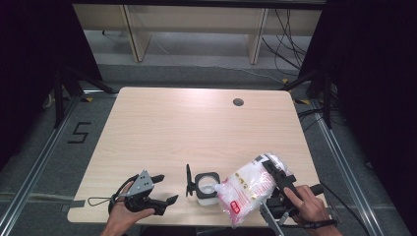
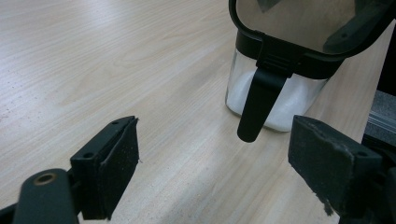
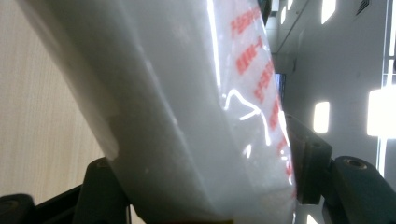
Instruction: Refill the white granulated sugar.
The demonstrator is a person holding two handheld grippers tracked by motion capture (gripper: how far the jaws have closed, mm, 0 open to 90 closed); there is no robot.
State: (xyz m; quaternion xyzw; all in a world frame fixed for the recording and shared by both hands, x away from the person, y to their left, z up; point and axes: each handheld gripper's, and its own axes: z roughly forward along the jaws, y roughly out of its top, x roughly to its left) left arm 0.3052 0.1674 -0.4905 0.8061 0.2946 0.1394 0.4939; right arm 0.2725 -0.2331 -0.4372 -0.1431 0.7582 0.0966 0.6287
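Note:
A clear square jar [image 1: 206, 188] with a black rim stands near the table's front edge, part full of white grains, its black lid [image 1: 189, 180] hinged upright on its left. My right gripper [image 1: 278, 175] is shut on a white plastic bag [image 1: 248, 188] with red print, tipped with its lower corner at the jar's mouth. In the right gripper view the bag [image 3: 187, 107] sits pressed between both jaws. My left gripper [image 1: 166, 189] rests open on the table left of the jar. Its view shows the jar [image 2: 275, 84] and lid latch [image 2: 259, 103] just ahead, nothing between the pads [image 2: 122, 164].
The light wooden table [image 1: 187, 128] has a round cable hole [image 1: 238, 102] at the back right. A light shelf unit stands on the floor behind the table, with loose cables at the right and black stands on both sides.

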